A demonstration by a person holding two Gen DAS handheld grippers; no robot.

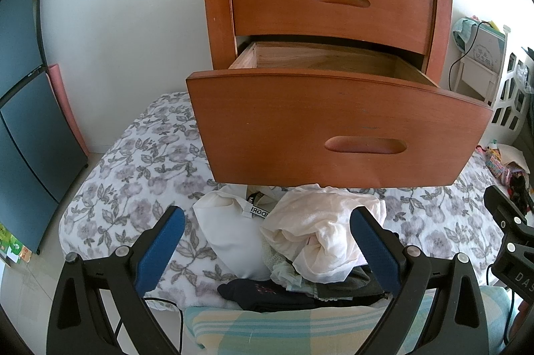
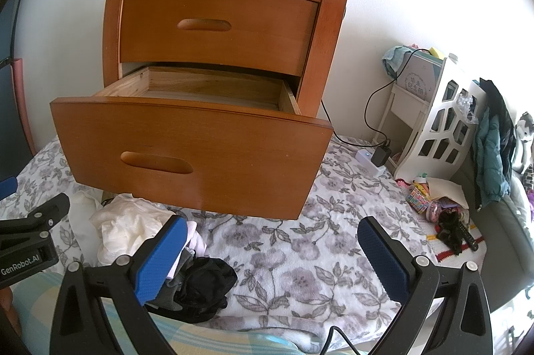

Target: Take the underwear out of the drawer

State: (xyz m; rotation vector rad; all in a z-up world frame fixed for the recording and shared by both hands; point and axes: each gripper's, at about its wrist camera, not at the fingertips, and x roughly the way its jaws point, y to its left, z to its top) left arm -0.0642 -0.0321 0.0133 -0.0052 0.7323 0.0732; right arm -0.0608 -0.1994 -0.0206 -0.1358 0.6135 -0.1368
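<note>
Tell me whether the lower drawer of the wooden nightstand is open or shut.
Open. The lower wooden drawer is pulled well out, showing bare wood inside; the part visible holds nothing.

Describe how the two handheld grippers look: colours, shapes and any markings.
Both the left gripper and right gripper have black angular frames with silver rivets and two fingers with blue textured pads. White lettering reading GenRobot.AI marks the left one's side; black cables trail beneath.

Both wrist cameras sat low and near, facing wooden nightstand point(image 1: 328, 4) from floral blanket point(image 2: 300, 251) level. Left view centred on clothes pile point(image 1: 293, 241); right view offset rightward. Shared: open lower drawer point(image 2: 187, 148), pile.
</note>
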